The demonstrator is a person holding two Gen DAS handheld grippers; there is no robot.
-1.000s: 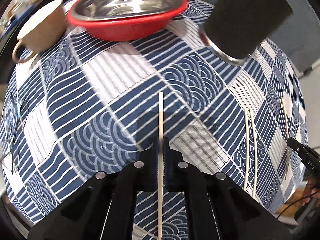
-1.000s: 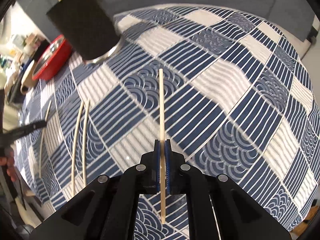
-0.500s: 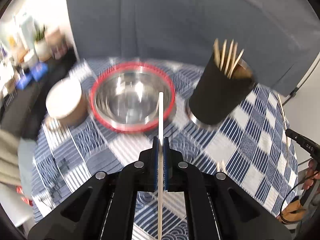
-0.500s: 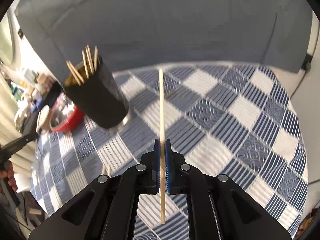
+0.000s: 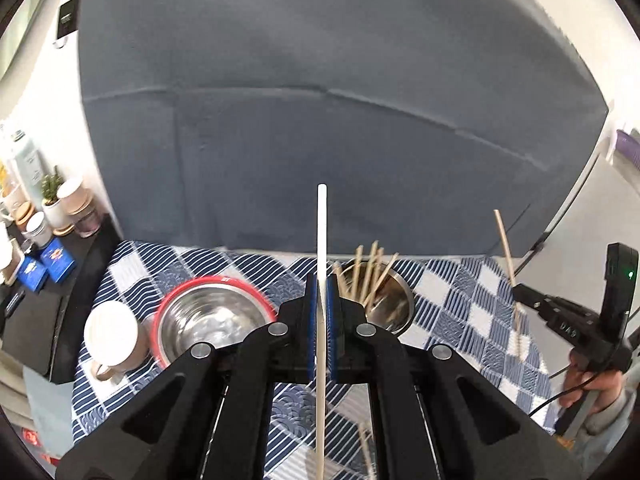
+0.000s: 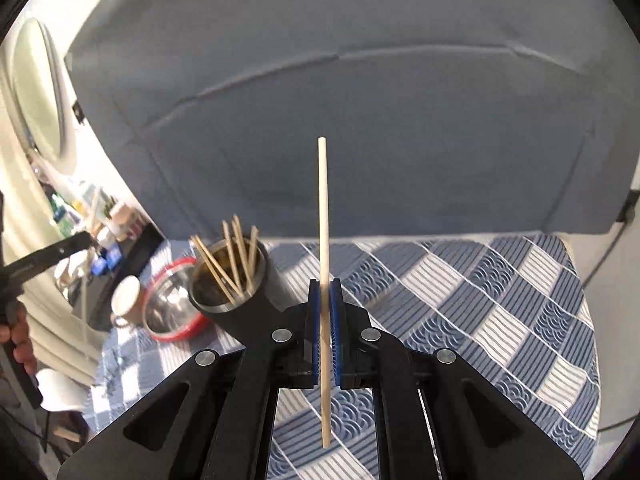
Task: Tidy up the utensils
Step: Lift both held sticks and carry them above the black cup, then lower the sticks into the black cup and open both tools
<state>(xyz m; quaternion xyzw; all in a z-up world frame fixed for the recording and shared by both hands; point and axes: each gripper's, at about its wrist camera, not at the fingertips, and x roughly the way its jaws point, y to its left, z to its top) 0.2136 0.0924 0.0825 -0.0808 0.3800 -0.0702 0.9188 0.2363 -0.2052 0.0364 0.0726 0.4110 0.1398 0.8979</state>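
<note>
The surface (image 6: 500, 292), under a blue-and-white patterned cloth, carries everything, and the dark cylindrical holder (image 6: 236, 300) standing on it is the landmark for the job. Several wooden chopsticks (image 6: 236, 252) already stand inside that holder, leaning against its rim, so part of the sorting looks done.

To the left of the holder, as the right wrist camera sees it, sits a steel bowl in a red basket (image 6: 172, 308), and beyond that a cream mug (image 6: 126, 300). Neither seems to need handling for this task.

The left gripper (image 5: 321, 308) has its fingers clamped together on a pale chopstick (image 5: 322, 240), which runs straight up between them; the holder's open mouth (image 5: 380, 296) lies just behind and to the right of those fingers. The right gripper (image 6: 325, 320) is likewise clamped on a second chopstick (image 6: 323, 208), held clear above the cloth with the holder just to its left and a little farther away.

Both sticks are in the air and neither is yet over the holder's mouth. In my judgement, what is left is to carry each one across, tip it point-down and let it drop in among the others. In the left wrist view, at least one more stick (image 5: 366, 446), blurred, appears to lie on the cloth nearer than the holder, so further pickups probably remain.
</note>
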